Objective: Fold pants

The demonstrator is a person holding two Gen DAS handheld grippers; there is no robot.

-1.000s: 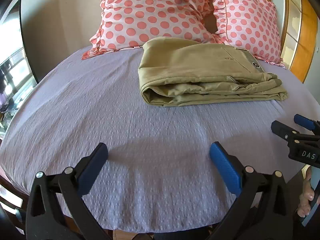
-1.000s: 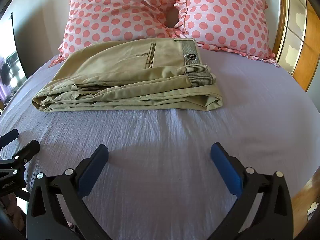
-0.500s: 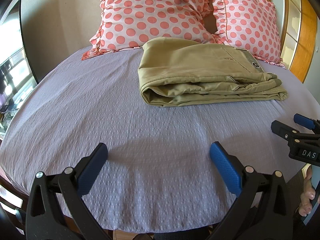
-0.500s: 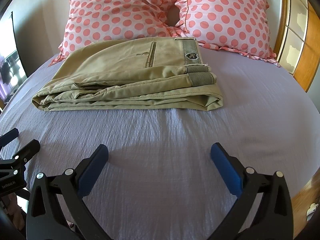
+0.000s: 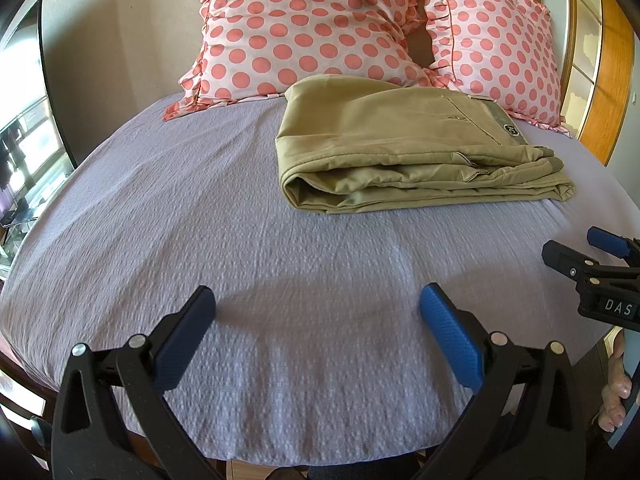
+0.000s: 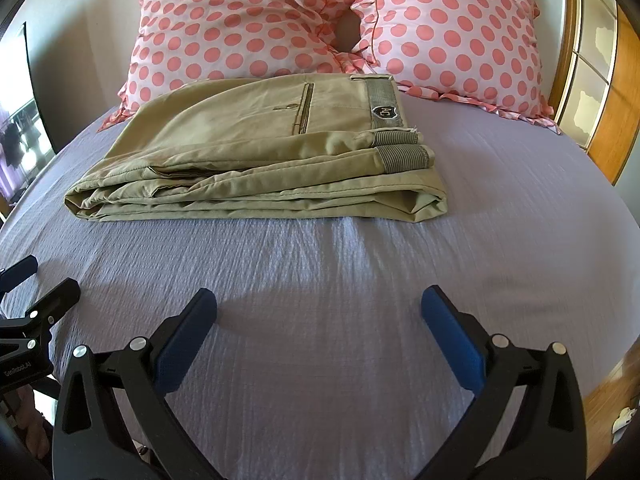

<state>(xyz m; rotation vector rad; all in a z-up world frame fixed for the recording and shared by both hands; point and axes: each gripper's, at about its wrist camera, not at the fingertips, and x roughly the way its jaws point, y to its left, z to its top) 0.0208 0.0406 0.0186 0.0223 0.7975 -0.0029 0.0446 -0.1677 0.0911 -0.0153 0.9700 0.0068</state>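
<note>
Khaki pants [image 5: 408,148] lie folded in a flat stack on the lilac bed sheet [image 5: 200,200], in front of the pillows. In the right wrist view the pants [image 6: 264,160] show a back pocket and a striped waistband with a badge on top. My left gripper [image 5: 316,312] is open and empty, low over the sheet, well short of the pants. My right gripper [image 6: 318,314] is open and empty too, short of the stack. Each gripper shows at the edge of the other's view: the right gripper [image 5: 592,260] and the left gripper [image 6: 36,284].
Two pink polka-dot pillows [image 6: 240,20] [image 6: 452,28] stand against the wall behind the pants. A wooden headboard or frame [image 6: 616,92] runs along the right. A window and a dark frame [image 5: 28,120] are at the left. The near bed edge lies just below the grippers.
</note>
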